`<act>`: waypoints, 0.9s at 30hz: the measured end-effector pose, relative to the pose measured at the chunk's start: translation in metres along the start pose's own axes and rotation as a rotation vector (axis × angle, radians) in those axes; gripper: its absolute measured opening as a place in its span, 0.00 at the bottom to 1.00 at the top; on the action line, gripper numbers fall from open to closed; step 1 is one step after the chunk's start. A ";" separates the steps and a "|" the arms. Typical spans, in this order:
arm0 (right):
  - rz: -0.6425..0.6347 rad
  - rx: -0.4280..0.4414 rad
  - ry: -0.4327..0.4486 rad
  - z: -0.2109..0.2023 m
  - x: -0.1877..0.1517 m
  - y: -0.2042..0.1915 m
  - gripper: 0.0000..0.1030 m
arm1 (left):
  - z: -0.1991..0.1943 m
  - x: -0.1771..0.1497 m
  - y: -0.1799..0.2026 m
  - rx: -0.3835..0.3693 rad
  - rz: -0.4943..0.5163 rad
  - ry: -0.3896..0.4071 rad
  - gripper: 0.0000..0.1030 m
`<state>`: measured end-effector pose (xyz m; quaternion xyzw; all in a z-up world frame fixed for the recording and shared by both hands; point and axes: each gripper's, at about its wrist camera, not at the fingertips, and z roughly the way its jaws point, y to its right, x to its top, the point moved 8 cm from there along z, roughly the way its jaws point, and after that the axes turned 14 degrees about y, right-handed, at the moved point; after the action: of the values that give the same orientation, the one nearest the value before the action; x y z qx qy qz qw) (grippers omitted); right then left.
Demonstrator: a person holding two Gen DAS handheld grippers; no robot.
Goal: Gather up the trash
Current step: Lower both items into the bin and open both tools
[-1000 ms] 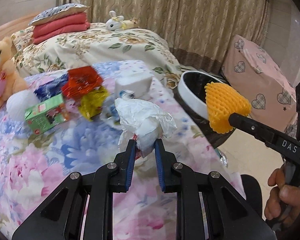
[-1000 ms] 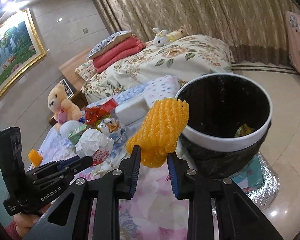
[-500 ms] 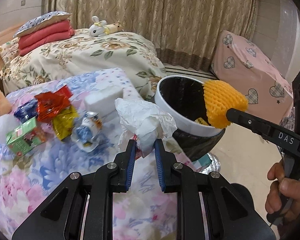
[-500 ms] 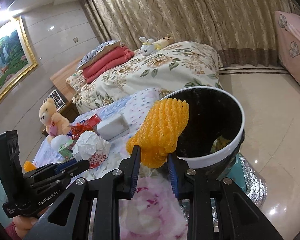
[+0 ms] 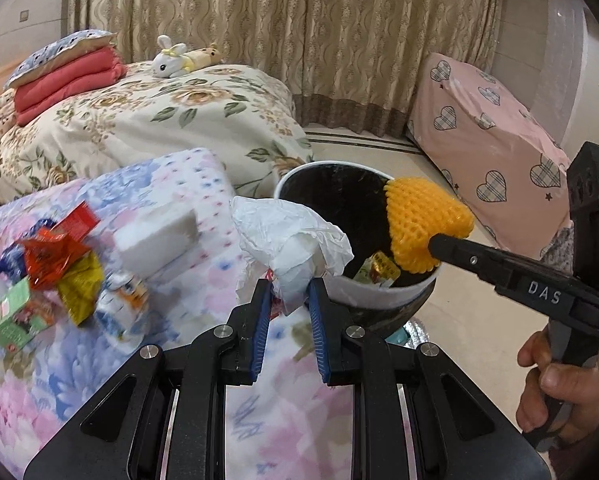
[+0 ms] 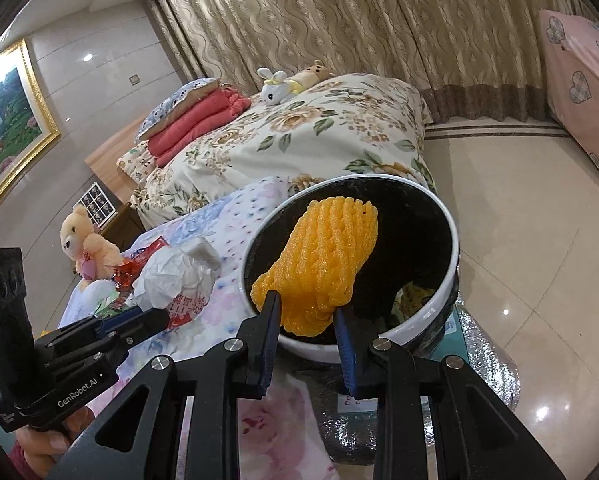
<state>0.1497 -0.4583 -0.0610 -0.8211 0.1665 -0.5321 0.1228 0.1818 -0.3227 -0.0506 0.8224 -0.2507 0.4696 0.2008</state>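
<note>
Left wrist view looks across a low surface under a pastel floral cloth (image 5: 147, 364), with the trash bin (image 5: 383, 300), black inside with a white rim, standing at the cloth's far right edge on a glossy cream tile floor (image 5: 459, 320). Behind the bin lies a bed with a floral quilt (image 5: 171, 120), folded red blankets (image 5: 67, 80) and a white plush rabbit (image 5: 171, 62) on it; beige patterned curtains (image 5: 299, 28) close the room behind the bed. Right of the bin, well apart, stands a bulky shape under a pink cover with hearts (image 5: 483, 148).

Left of the bin on the cloth sit a white foam block (image 5: 157, 236), a red wrapper (image 5: 55, 254), a yellow wrapper (image 5: 79, 284), a green carton (image 5: 13, 314) and a small printed packet (image 5: 125, 312). Some wrappers (image 5: 379, 270) already lie inside the bin.

The left gripper (image 5: 287, 300) is narrowly closed on a crumpled white paper wad (image 5: 291, 240), held just at the bin's near-left rim, the wad hiding part of that rim. The right gripper (image 6: 305, 312), held by a hand (image 5: 555, 392), is clamped on an orange foam net (image 6: 323, 264) that hangs over the bin's mouth and blocks much of its interior in the right wrist view. In that view a teddy bear (image 6: 83, 240) sits far left of the bin and a gold-framed painting (image 6: 7, 128) hangs on the wall.
</note>
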 end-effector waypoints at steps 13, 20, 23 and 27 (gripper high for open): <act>0.018 -0.015 -0.024 0.008 0.007 0.023 0.26 | 0.035 0.010 0.021 -0.022 0.025 -0.028 0.18; 0.023 -0.021 -0.046 0.015 0.006 0.028 0.30 | 0.047 0.008 0.025 -0.019 0.021 -0.046 0.19; 0.028 -0.024 -0.050 0.018 0.007 0.031 0.31 | 0.049 0.010 0.027 -0.019 0.028 -0.043 0.20; 0.035 -0.034 -0.047 0.019 0.009 0.035 0.43 | 0.051 0.011 0.029 -0.023 0.028 -0.042 0.44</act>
<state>0.1658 -0.4937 -0.0743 -0.8323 0.1869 -0.5074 0.1217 0.2037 -0.3771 -0.0627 0.8261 -0.2716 0.4521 0.1983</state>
